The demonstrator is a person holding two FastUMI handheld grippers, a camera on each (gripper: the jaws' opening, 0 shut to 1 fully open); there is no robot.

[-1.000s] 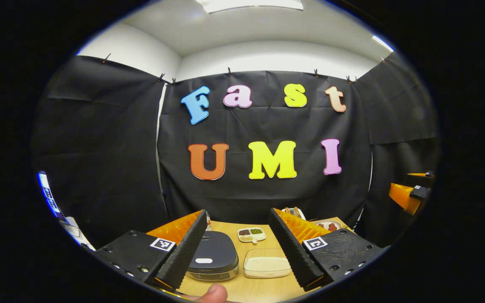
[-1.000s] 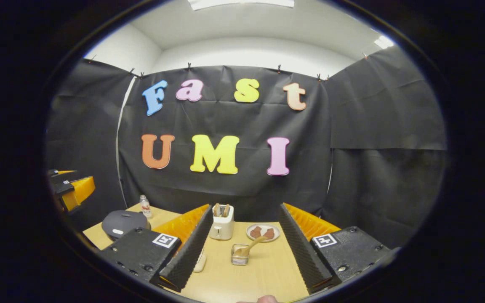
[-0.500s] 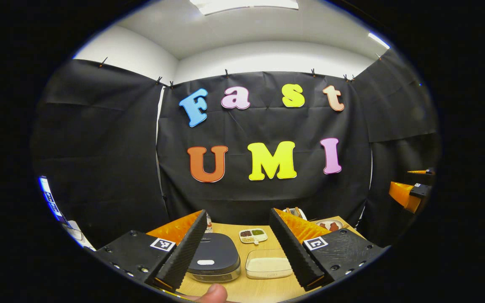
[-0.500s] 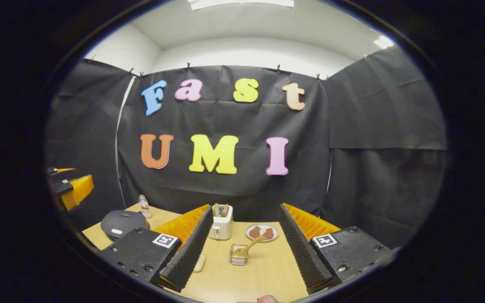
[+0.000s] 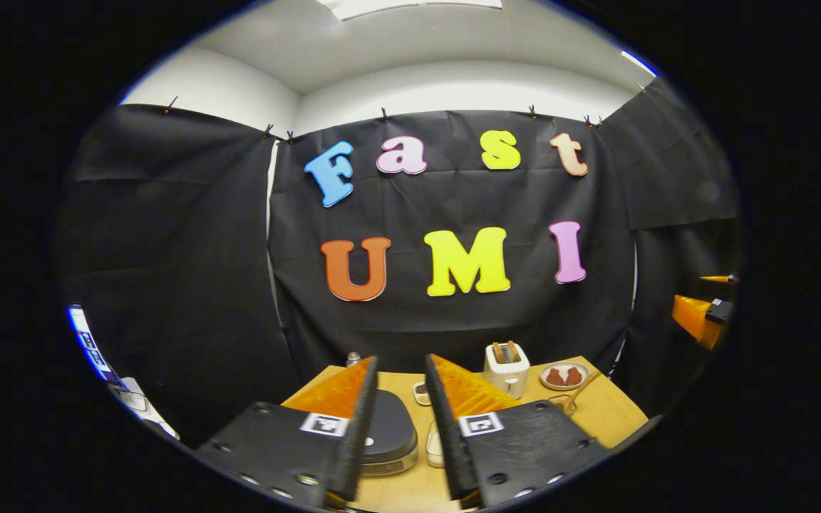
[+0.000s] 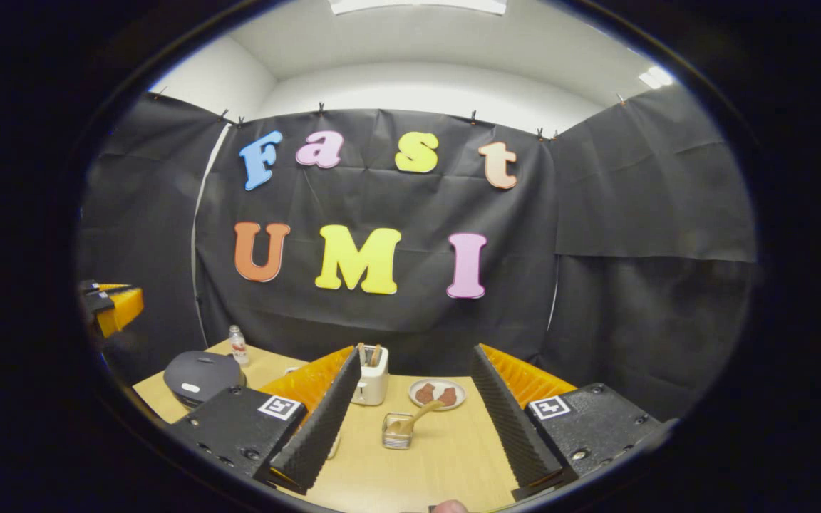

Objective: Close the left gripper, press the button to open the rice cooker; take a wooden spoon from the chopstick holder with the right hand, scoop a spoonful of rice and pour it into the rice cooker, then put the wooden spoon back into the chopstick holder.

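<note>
The table (image 6: 446, 456) fills the lower centre of both views, its bare wood widest in the right gripper view, between the fingers and forward of the holder. The rice cooker (image 5: 389, 431), lid down, sits at lower centre of the left gripper view, partly behind the left gripper (image 5: 400, 427), whose jaws are drawn nearly together with a narrow gap and nothing between them. In the right gripper view the cooker (image 6: 200, 375) lies at lower left near the table's left edge, a small bottle (image 6: 239, 345) just behind it. The right gripper (image 6: 410, 427) has its jaws spread wide and empty. A toaster (image 6: 372, 376) stands near the table's far edge, a plate (image 6: 437, 393) to its right. The chopstick holder (image 6: 396, 431) stands in the open middle, the wooden spoon (image 6: 417, 415) leaning out of it to the upper right. The left gripper view adds a clear container's edge (image 5: 433, 449) between its fingers.
</note>
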